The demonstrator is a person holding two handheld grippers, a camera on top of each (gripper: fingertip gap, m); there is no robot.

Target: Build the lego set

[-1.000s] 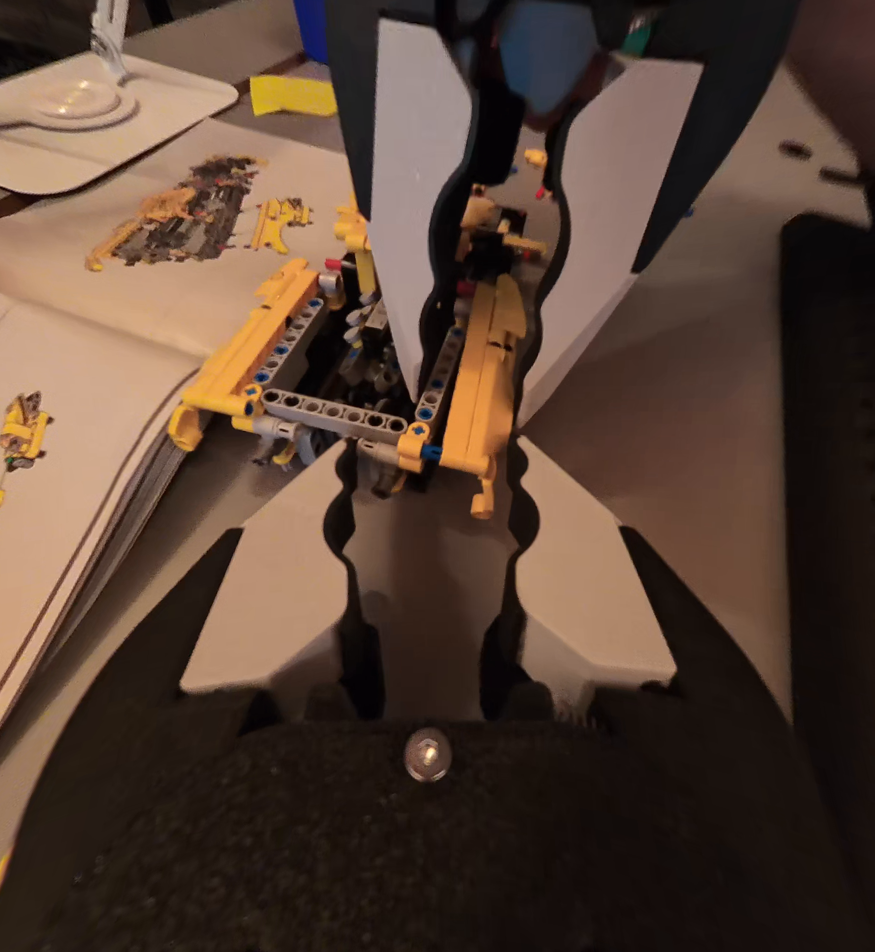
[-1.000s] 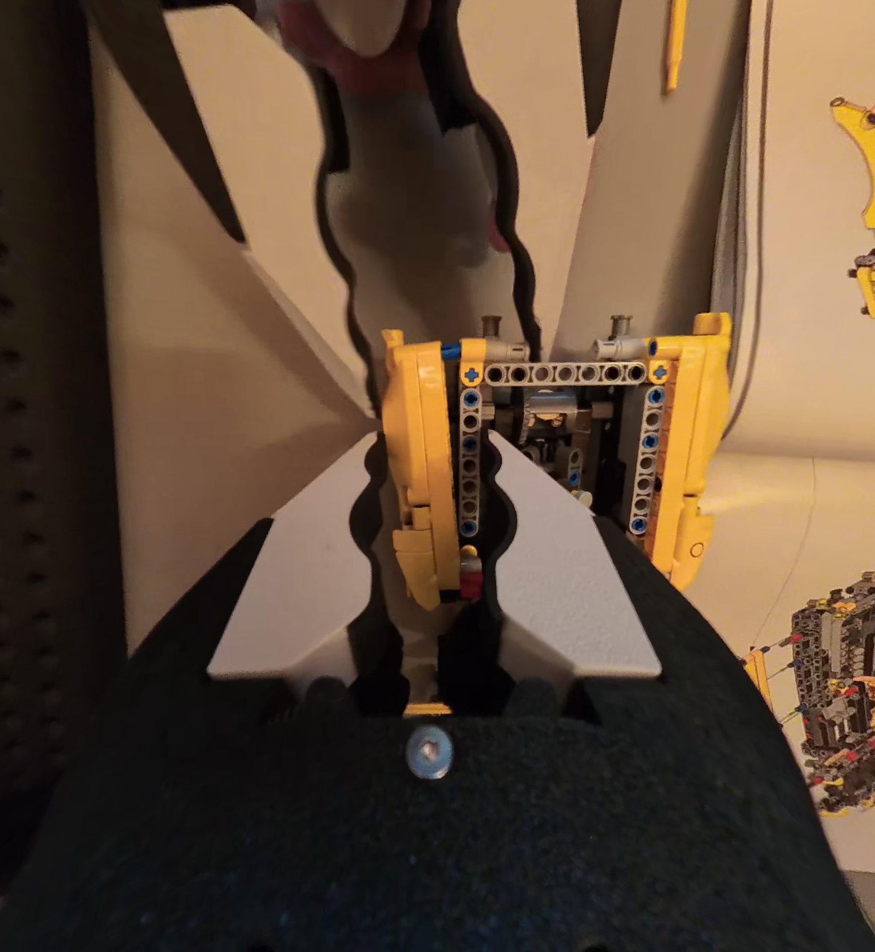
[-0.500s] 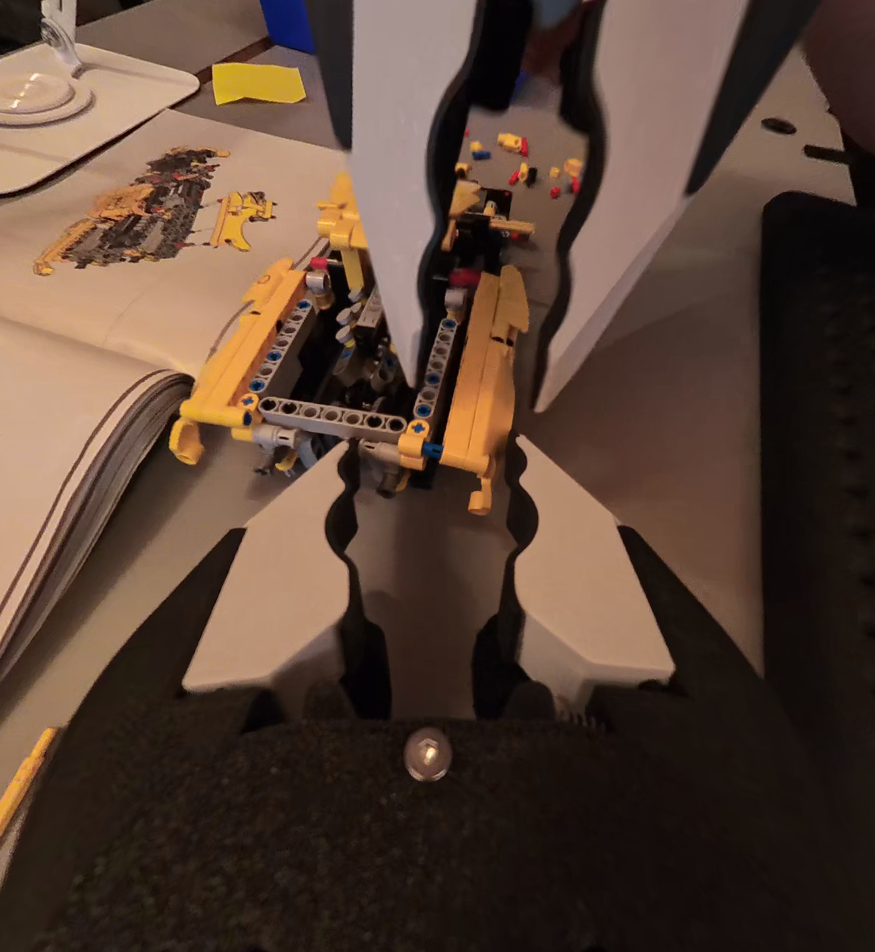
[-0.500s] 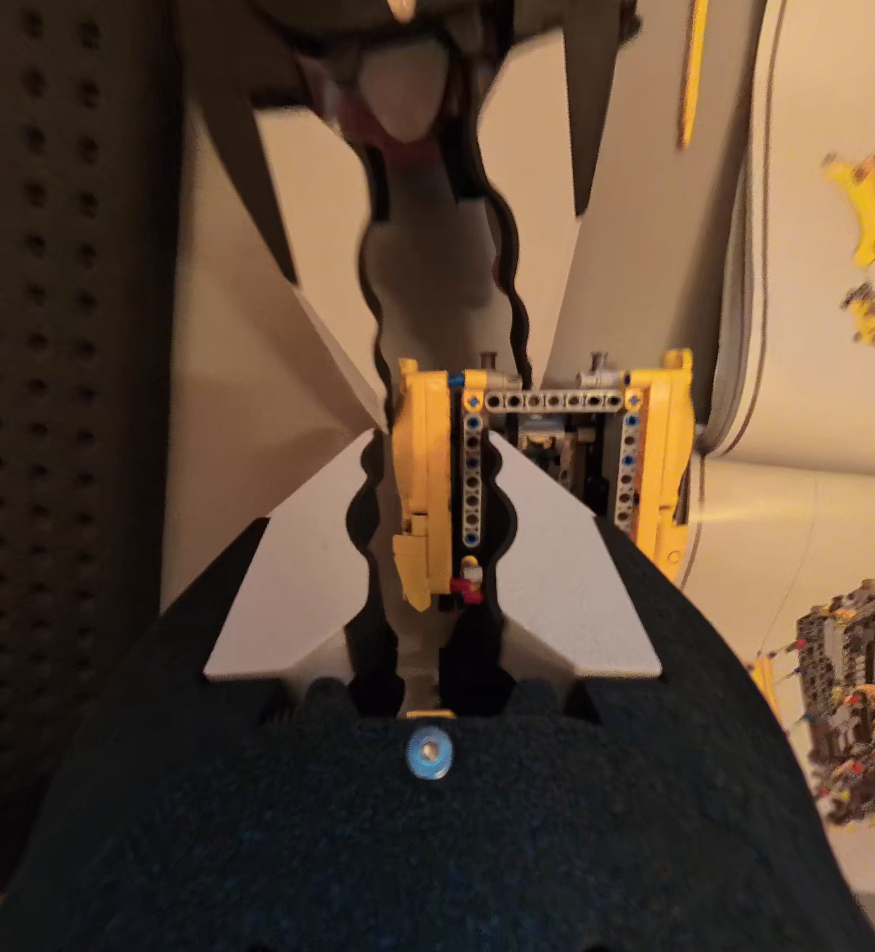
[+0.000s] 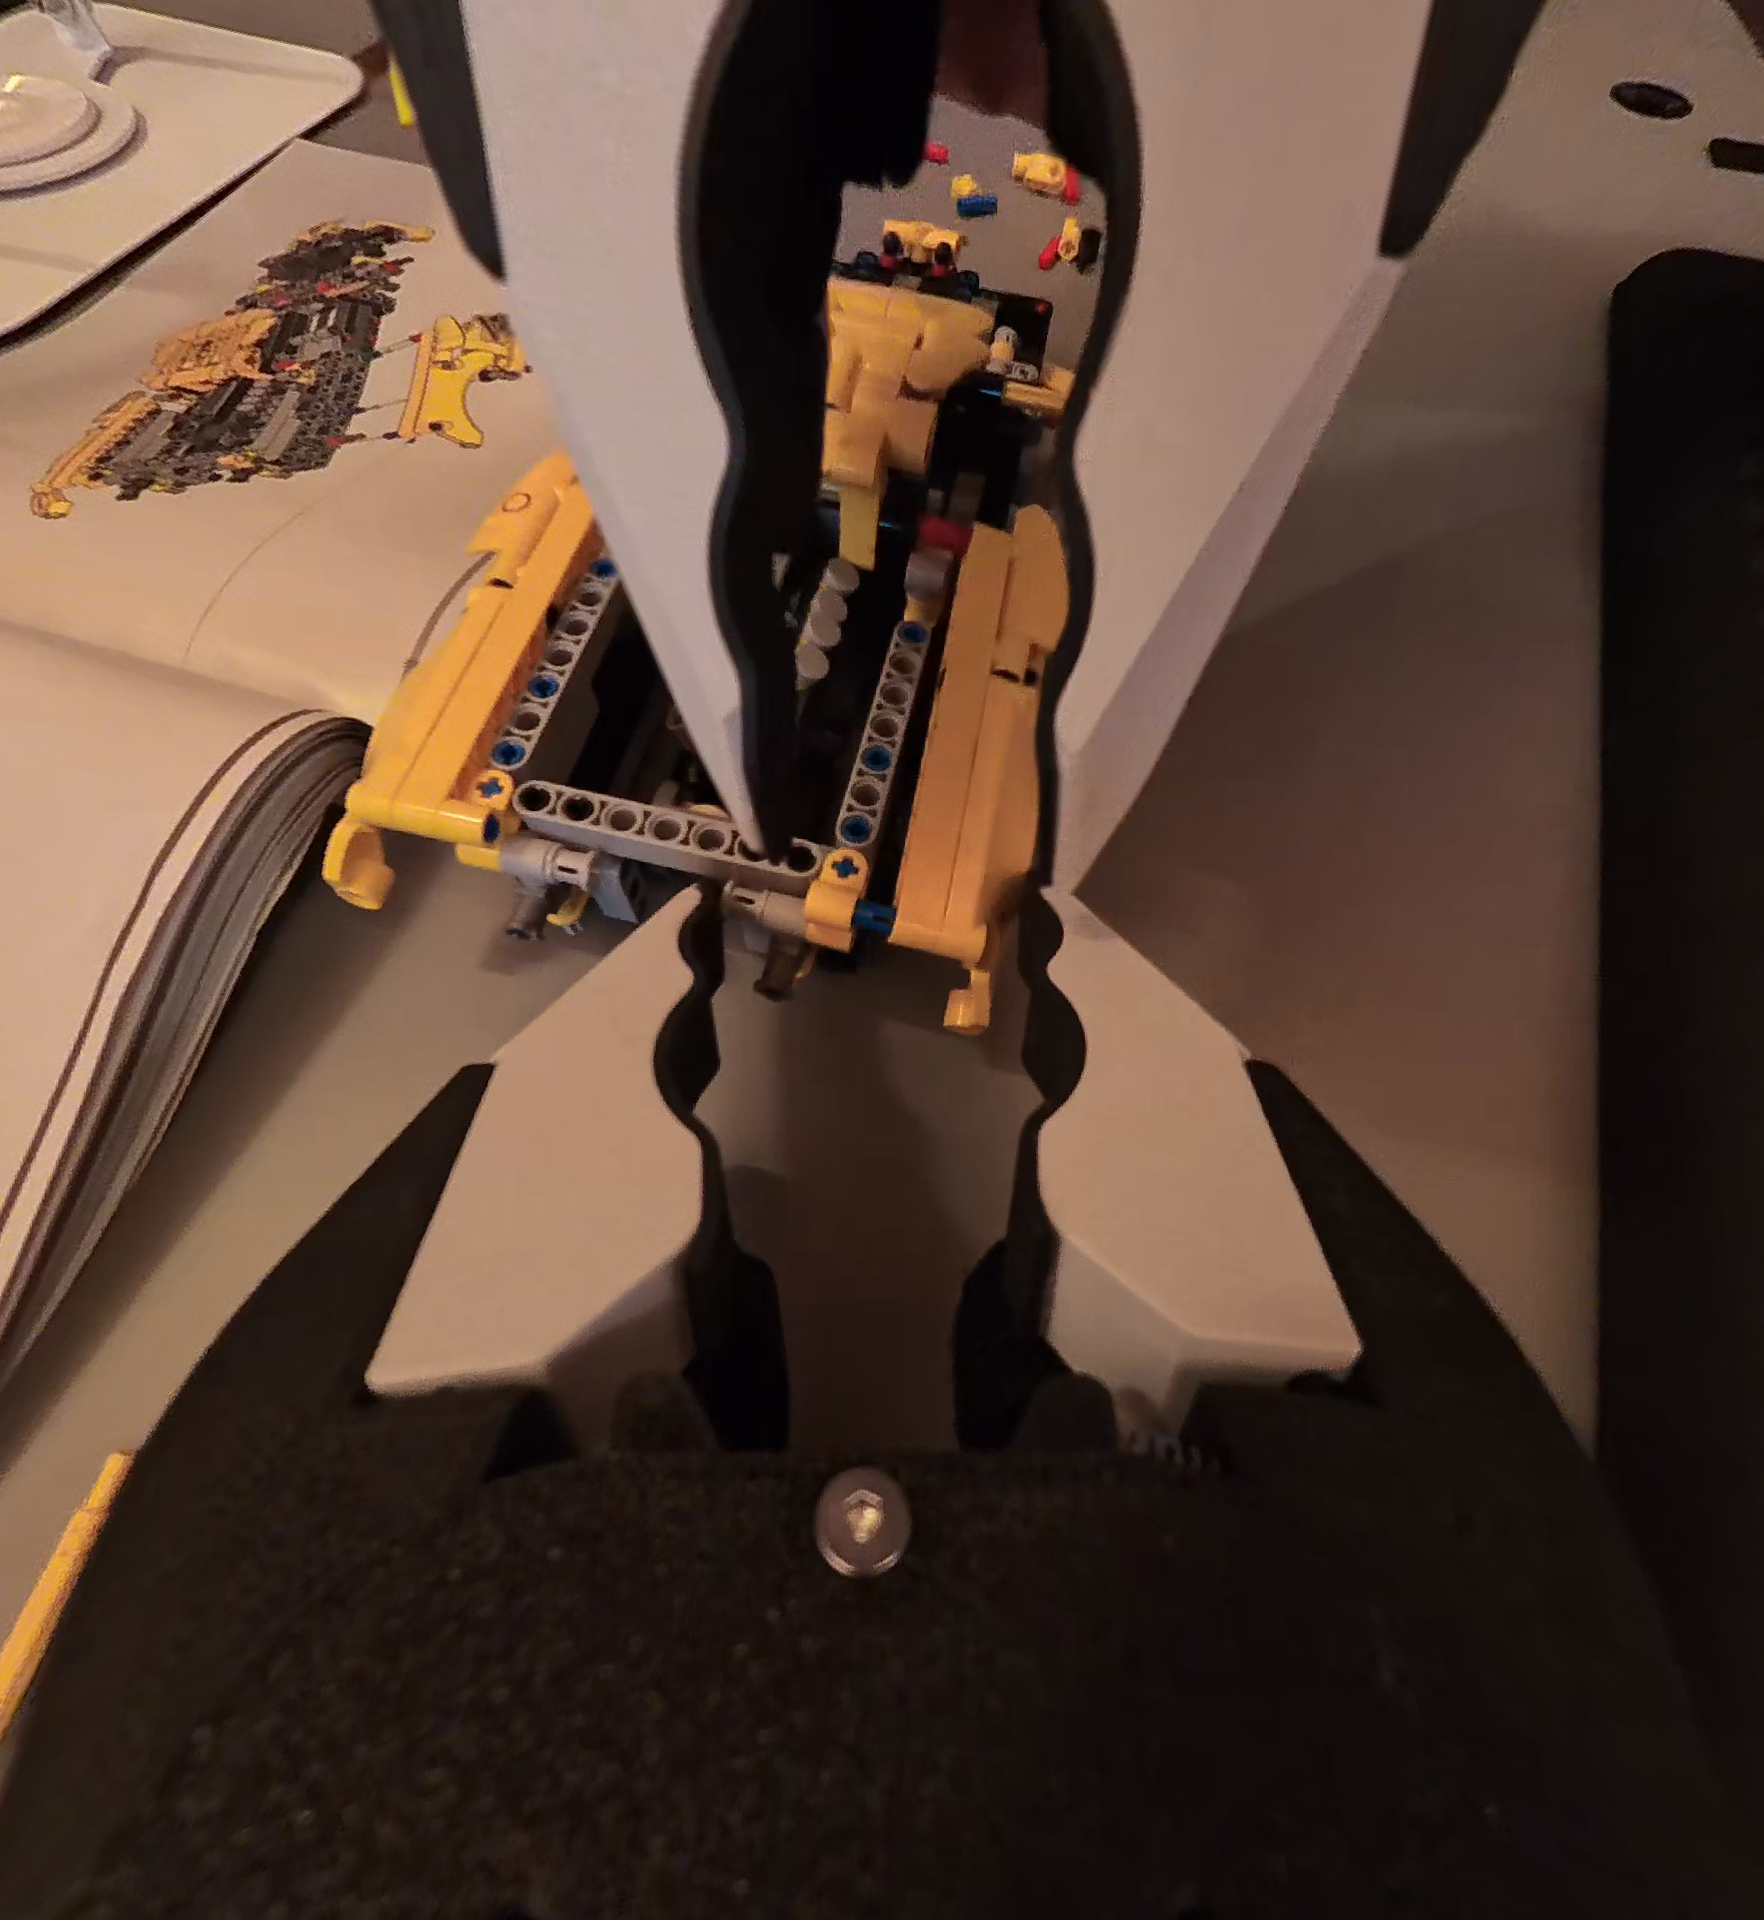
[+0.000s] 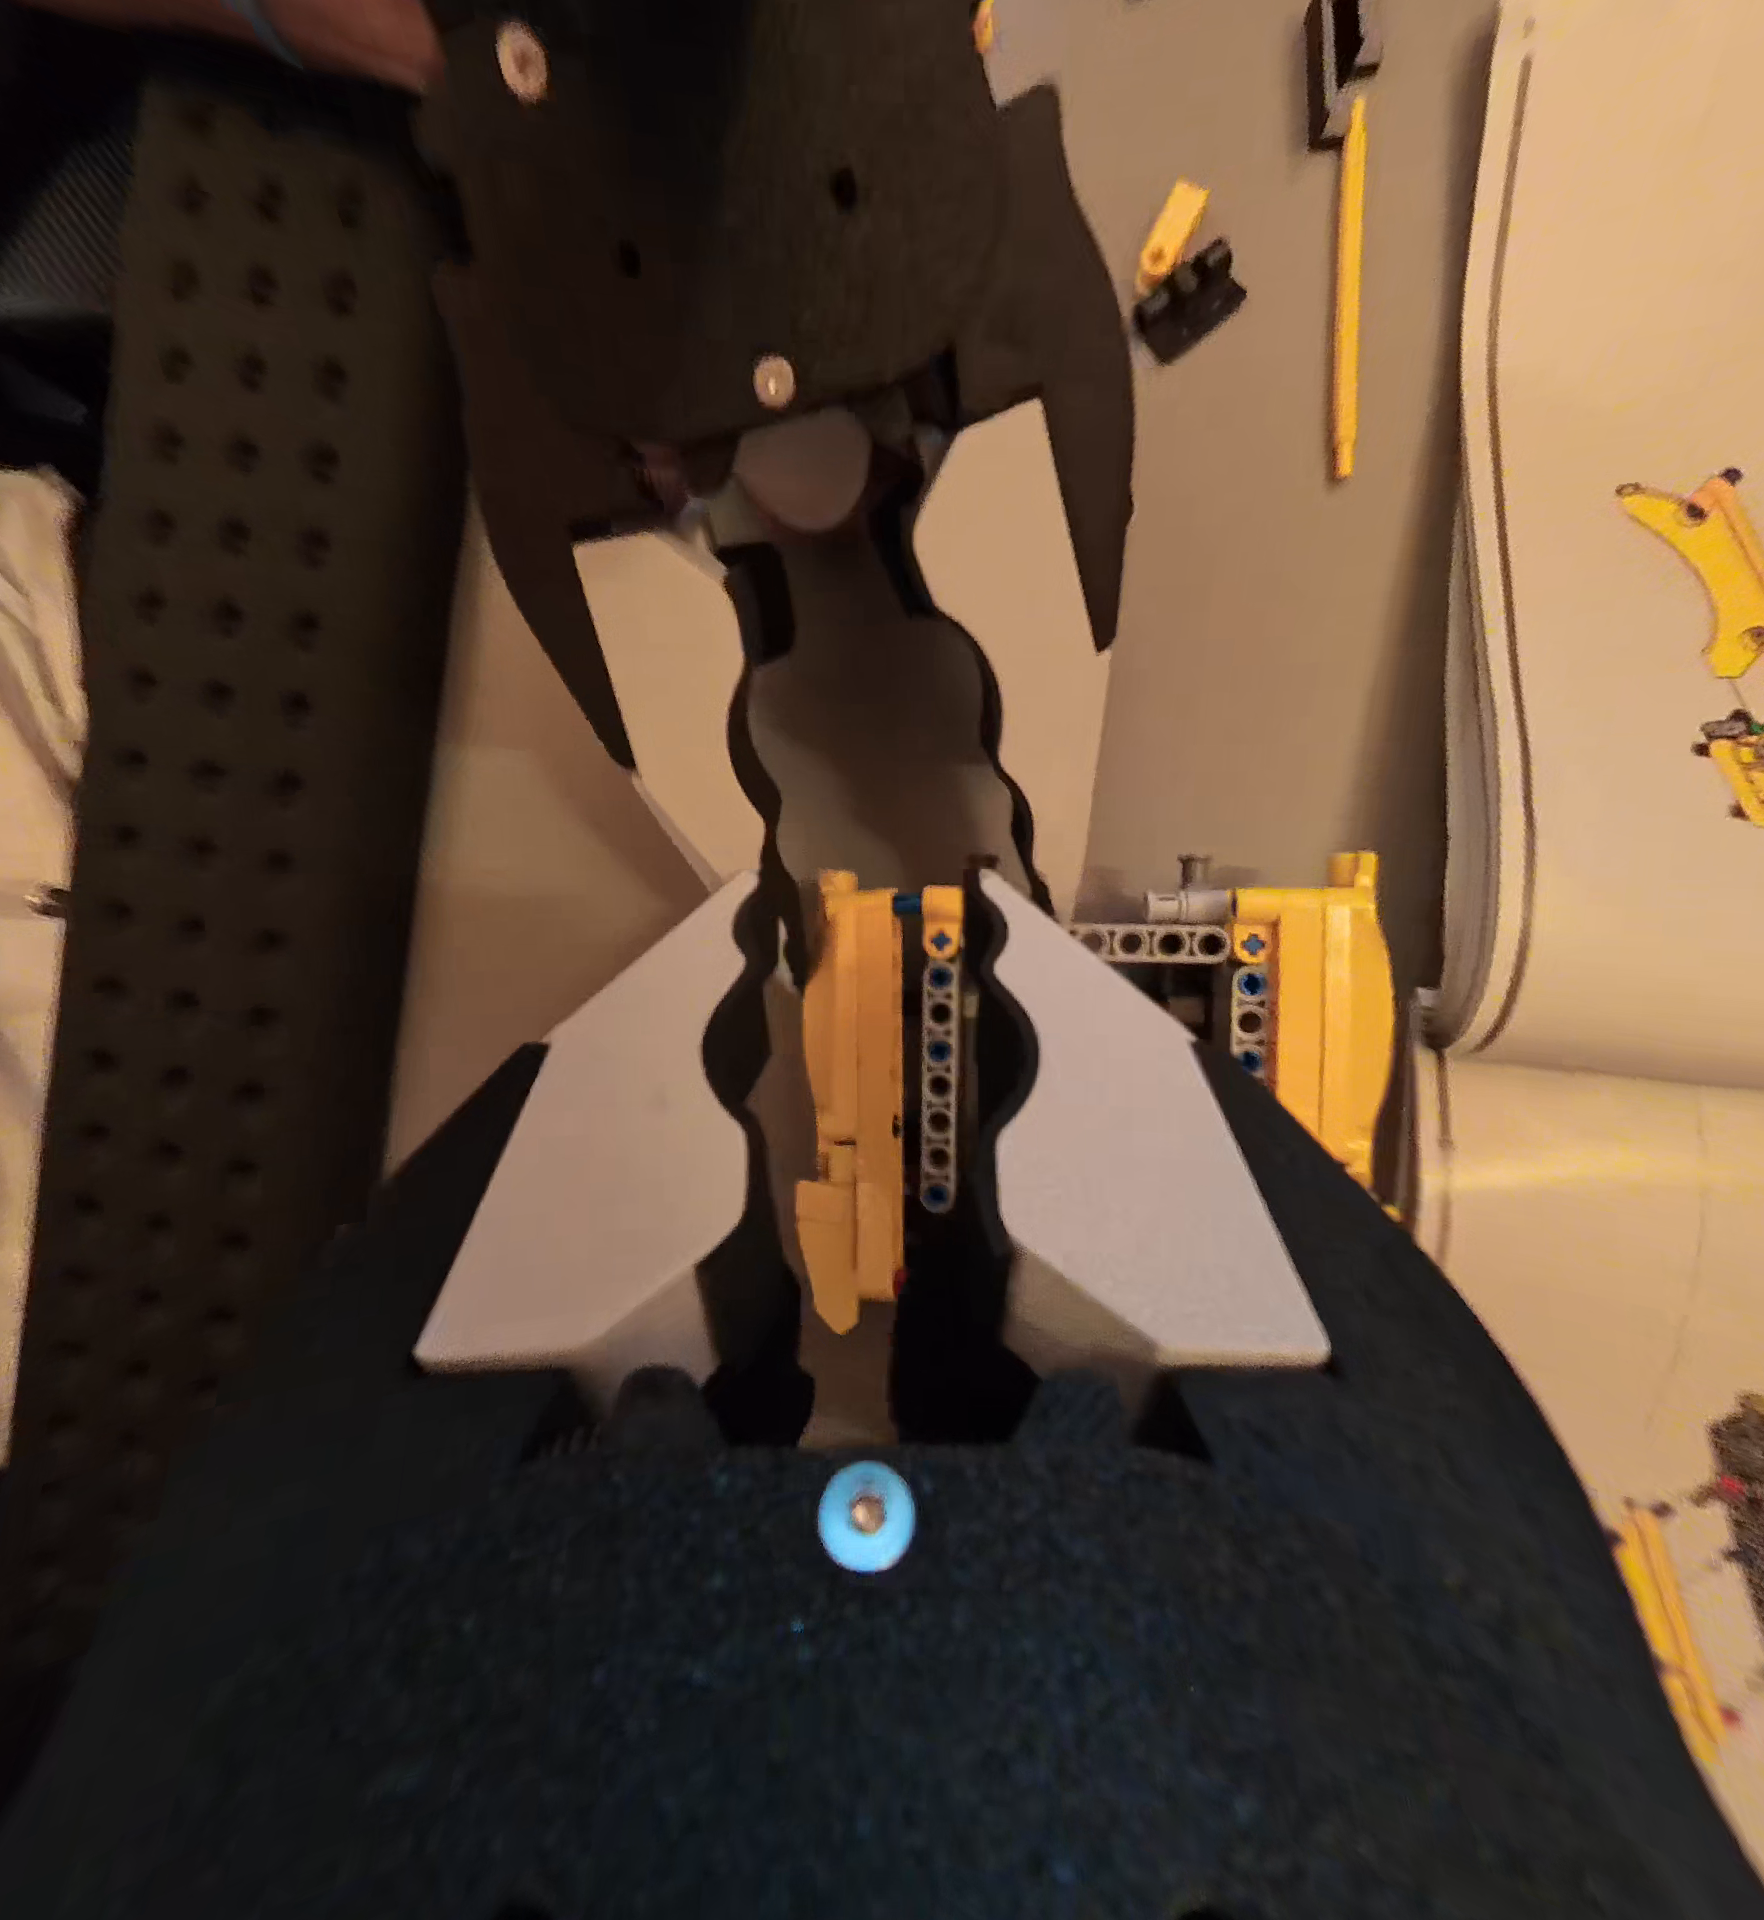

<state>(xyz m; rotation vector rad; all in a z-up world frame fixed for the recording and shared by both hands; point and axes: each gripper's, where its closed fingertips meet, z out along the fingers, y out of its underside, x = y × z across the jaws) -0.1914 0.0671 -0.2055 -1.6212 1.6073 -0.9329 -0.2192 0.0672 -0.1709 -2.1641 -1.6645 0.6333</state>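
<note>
A yellow and grey lego model (image 5: 712, 748) sits on a pale desk (image 5: 1356, 727), its left edge against an open instruction book (image 5: 130, 644) with printed pictures of the build.

In the left wrist view, the left hand-held gripper (image 5: 862, 914) points at the near end of the model with its two pale fingers spread apart, their tips just at the near right corner; nothing is between them.

The right hand-held gripper (image 6: 870, 894) reaches in from the far side, facing the left one. Its fingers straddle the model's right side wall, a yellow panel with a grey holed beam beside it. In the right wrist view one finger (image 6: 1086, 1122) lies against the beam inside the frame, while the other finger (image 6: 608, 1143) stands a little off the yellow panel, so the jaws are parted around the wall, not pinching it.

Small loose pieces (image 5: 1013, 197) in yellow, red and blue lie scattered on the desk beyond the model. A perforated black mat (image 5: 1730, 831) lies at the right. A pale tray (image 5: 130, 156) sits at the far left.
</note>
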